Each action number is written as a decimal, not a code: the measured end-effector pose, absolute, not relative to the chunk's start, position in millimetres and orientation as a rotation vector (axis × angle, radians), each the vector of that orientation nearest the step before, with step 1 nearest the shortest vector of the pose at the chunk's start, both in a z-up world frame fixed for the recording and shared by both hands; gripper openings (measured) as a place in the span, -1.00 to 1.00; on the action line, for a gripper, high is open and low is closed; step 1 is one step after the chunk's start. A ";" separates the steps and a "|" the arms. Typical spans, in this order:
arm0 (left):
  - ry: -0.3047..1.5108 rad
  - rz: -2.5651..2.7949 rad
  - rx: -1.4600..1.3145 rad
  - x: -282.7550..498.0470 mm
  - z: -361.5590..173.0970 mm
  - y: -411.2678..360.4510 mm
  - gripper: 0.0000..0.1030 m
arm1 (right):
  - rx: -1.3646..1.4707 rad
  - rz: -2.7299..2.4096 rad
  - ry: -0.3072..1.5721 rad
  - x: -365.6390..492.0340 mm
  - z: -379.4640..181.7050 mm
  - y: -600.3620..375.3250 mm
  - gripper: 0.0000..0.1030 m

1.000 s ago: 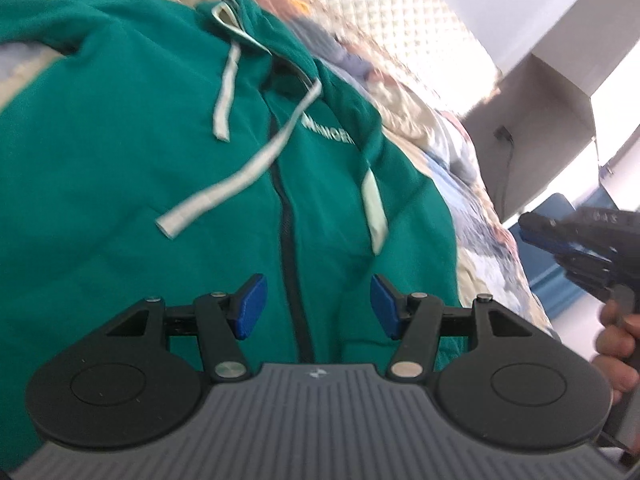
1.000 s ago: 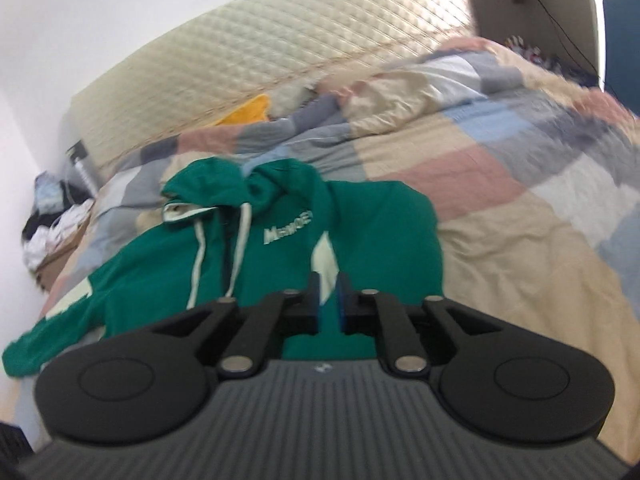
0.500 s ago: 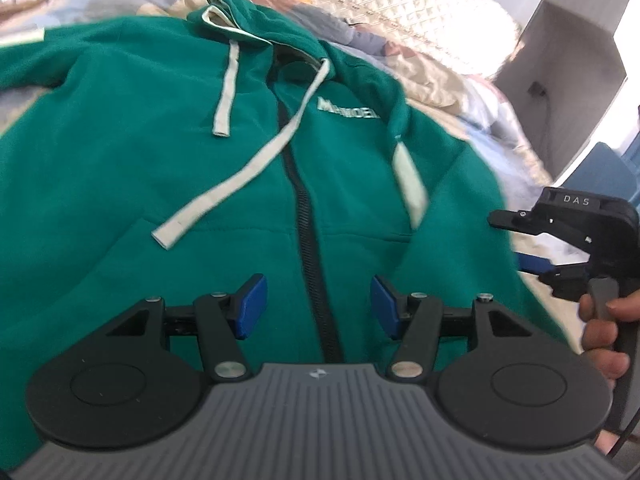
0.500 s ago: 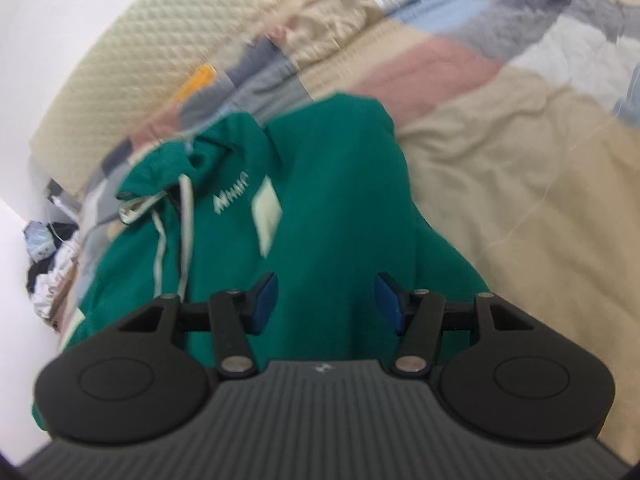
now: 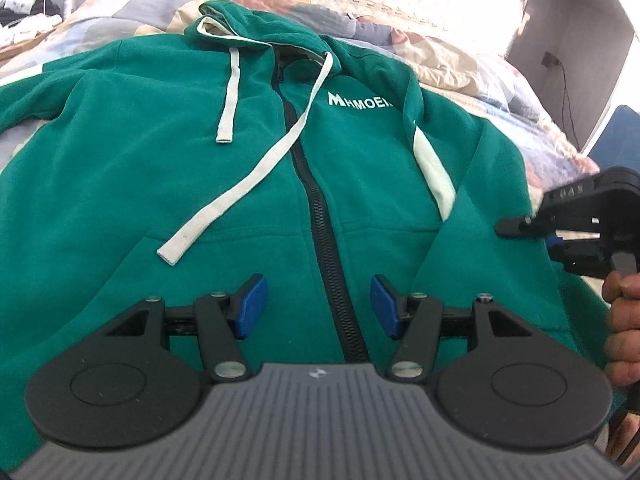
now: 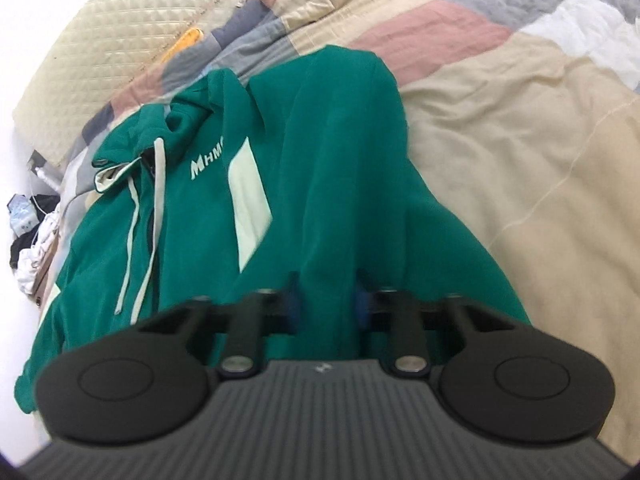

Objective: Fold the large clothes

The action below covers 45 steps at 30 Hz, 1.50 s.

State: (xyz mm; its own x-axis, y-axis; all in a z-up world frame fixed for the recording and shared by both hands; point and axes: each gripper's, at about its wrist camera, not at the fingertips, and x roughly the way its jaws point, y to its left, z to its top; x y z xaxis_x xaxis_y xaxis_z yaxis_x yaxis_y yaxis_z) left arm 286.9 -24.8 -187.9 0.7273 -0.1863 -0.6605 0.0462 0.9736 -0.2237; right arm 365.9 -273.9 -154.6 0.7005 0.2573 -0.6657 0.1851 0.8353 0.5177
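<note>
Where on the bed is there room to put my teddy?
The bare patch is the patchwork quilt to the right of the green hoodie, toward the bed's far side. The hoodie covers the near left part, with the right gripper shut on its sleeve. The floor pile crowds the left edge.

Right gripper (image 6: pixel 326 304): pads mostly buried in a raised fold of the green hoodie (image 6: pixel 328 184); frame motion-blurred. Hoodie's hem hidden behind the gripper body at 6 o'clock. Left view: hoodie's sleeve cut off at 9 o'clock.
</note>
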 end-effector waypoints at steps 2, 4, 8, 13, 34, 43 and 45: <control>0.743 -0.143 -0.238 288.0 -186.5 -19.2 0.22 | 0.623 0.047 0.781 362.2 -148.0 -278.5 -0.79; 0.730 -0.153 -0.276 291.6 -182.5 -14.1 0.22 | 0.656 0.043 0.728 353.7 -136.1 -286.1 -0.79; 0.730 -0.221 -0.327 321.0 -167.7 -14.7 0.22 | 0.677 0.010 0.648 343.6 -123.4 -300.0 -0.79; 0.708 -0.329 -0.373 386.1 -153.8 -38.4 0.22 | 0.745 0.028 0.654 348.6 -137.4 -309.9 -0.79; 0.904 -0.320 0.019 581.5 -141.5 -170.7 -0.94 | 1.089 0.303 0.636 373.7 -176.0 -317.9 -0.79; 0.753 -0.185 0.162 628.3 -52.0 -169.7 -0.94 | 1.112 0.517 0.685 382.0 -177.8 -280.4 -0.75; 0.779 -0.142 0.157 638.1 -65.1 -167.5 -0.94 | 1.075 0.499 0.714 384.7 -181.2 -274.7 -0.75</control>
State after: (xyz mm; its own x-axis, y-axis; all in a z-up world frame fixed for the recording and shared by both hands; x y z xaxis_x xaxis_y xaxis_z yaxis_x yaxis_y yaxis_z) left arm 638.1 -167.5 -65.1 0.7031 -0.0691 -0.7077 0.1853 0.9787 0.0885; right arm 384.7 -274.7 -181.2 0.6770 0.6811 -0.2790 -0.0281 0.4027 0.9149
